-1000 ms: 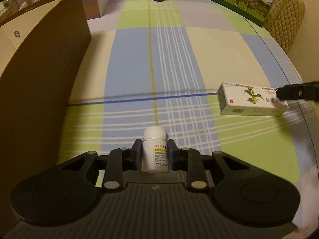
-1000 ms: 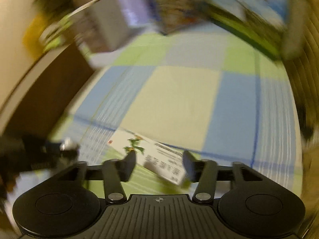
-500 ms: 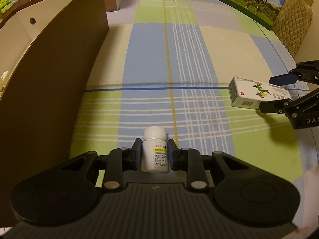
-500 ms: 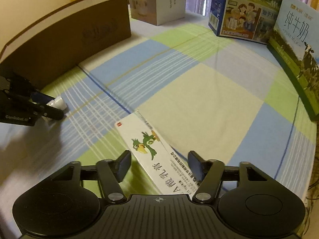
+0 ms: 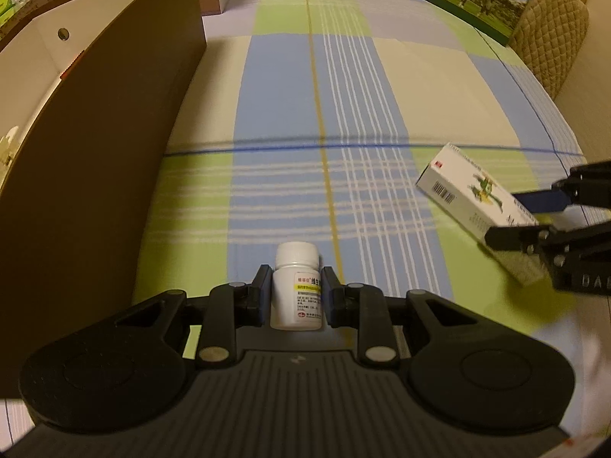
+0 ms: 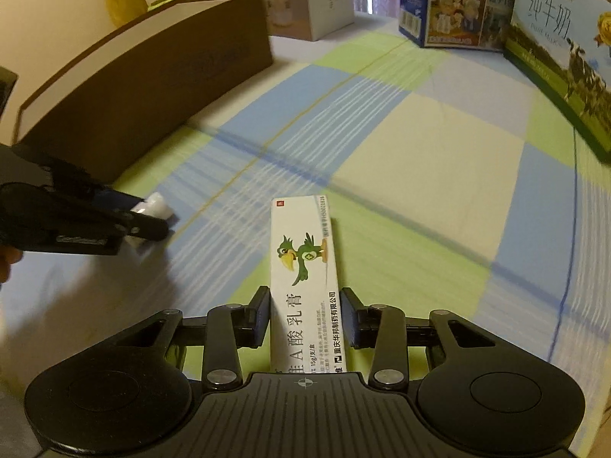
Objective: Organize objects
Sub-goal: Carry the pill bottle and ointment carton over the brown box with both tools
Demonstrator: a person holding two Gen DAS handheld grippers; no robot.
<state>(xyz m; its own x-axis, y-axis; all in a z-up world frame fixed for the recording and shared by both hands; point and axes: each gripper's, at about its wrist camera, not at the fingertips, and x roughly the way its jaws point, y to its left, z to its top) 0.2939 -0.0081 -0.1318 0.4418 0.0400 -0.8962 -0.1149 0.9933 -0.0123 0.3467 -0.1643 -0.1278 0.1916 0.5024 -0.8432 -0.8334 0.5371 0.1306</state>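
Note:
A small white pill bottle (image 5: 297,263) with a white cap stands between the pads of my left gripper (image 5: 296,278), which is shut on it just above the plaid cloth. Seen from the right wrist, that left gripper (image 6: 152,217) and the bottle (image 6: 158,206) sit at the far left. A long white ointment box (image 6: 301,252) with a green bird on it lies lengthwise between the fingers of my right gripper (image 6: 303,297). Its jaws are closing and both pads touch the box's sides. In the left wrist view the box (image 5: 466,187) hangs tilted in the right gripper (image 5: 508,217).
A long brown cardboard box (image 5: 95,133), open at the top, runs along the left side of the table (image 5: 439,87). Milk cartons (image 6: 557,49) and a white box (image 6: 328,0) line the far edge. A quilted chair back (image 5: 550,26) stands at the right.
My right gripper has slid over the ointment box and narrowed onto it; the box now lies straight along the fingers and tilts up off the cloth. The left gripper still holds the bottle.

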